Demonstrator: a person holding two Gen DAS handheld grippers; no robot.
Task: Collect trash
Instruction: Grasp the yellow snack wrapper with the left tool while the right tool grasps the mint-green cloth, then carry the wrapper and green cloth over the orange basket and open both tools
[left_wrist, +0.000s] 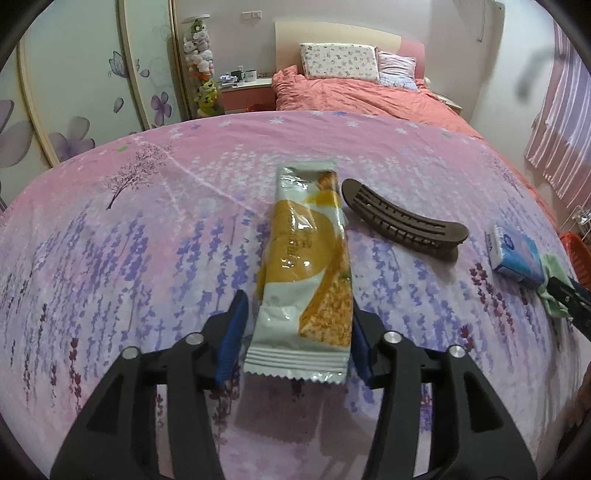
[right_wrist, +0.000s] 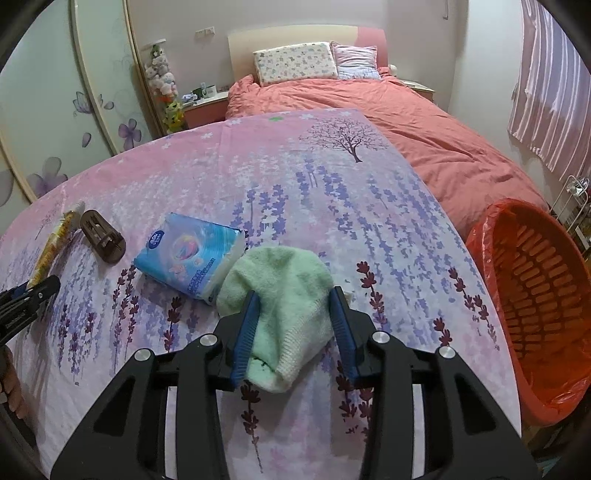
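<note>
Left hand-held gripper (left_wrist: 297, 328): jaws wide, straddling the near end of the snack wrapper (left_wrist: 308, 266). No pad contact that I can see, small gap on the left, right side too close to call. The wrapper lies flat and lengthwise along the finger axis, so closing across its narrow width looks like the plan.

Right hand-held gripper (right_wrist: 295, 332): jaws also wide, set either side of the green sock (right_wrist: 286, 295), which lies crumpled on the surface near its right edge. Left pad looks to touch the fabric, right pad just clear. Not gripped yet, I'd say.

Just beyond the sock, touching it: blue tissue pack (right_wrist: 190, 254). Left of that, brown hair clip (right_wrist: 101, 236), lying just beside the wrapper. Neither looks like trash, so likely to be left alone.

Red-lined basket (right_wrist: 532, 291) stands off the right edge of the surface, lower, mouth open. Probable drop target, closer to the right hand-held gripper.

Beyond the far edge: bed (right_wrist: 424, 122) with pillows.
</note>
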